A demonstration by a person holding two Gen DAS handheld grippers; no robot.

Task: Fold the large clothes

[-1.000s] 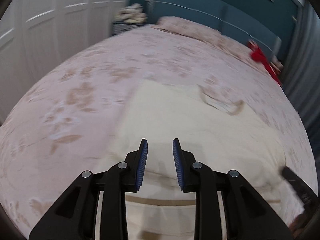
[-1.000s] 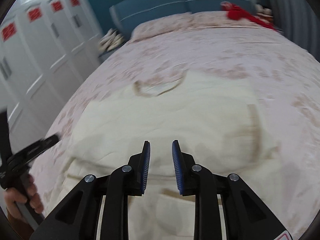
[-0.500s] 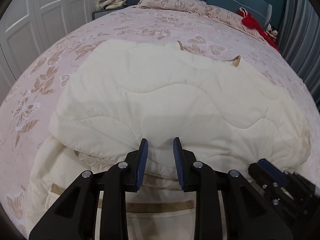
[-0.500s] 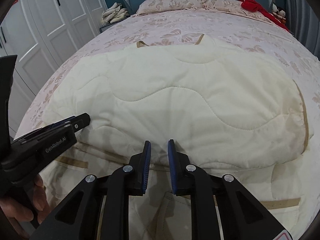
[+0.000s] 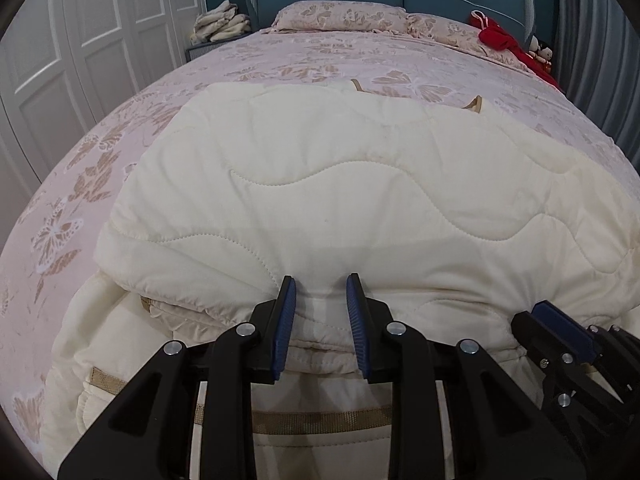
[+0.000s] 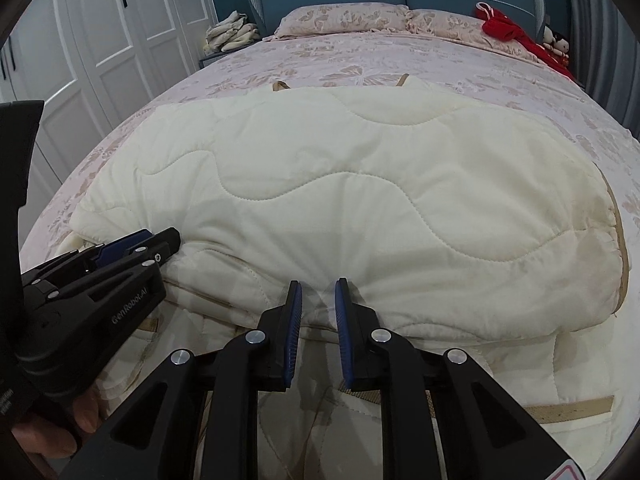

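Compared with a second ago, the cream quilted garment (image 5: 360, 184) now fills most of both views; its folded upper layer lies flat over the lower one. The left gripper (image 5: 320, 312) sits lower and closer, at the near folded edge, where earlier it hung above the bed. Its jaws remain parted. The right gripper (image 6: 318, 312) is likewise down at that edge; its jaws, narrower half a second ago, now stand slightly wider. Both grippers are now close side by side.
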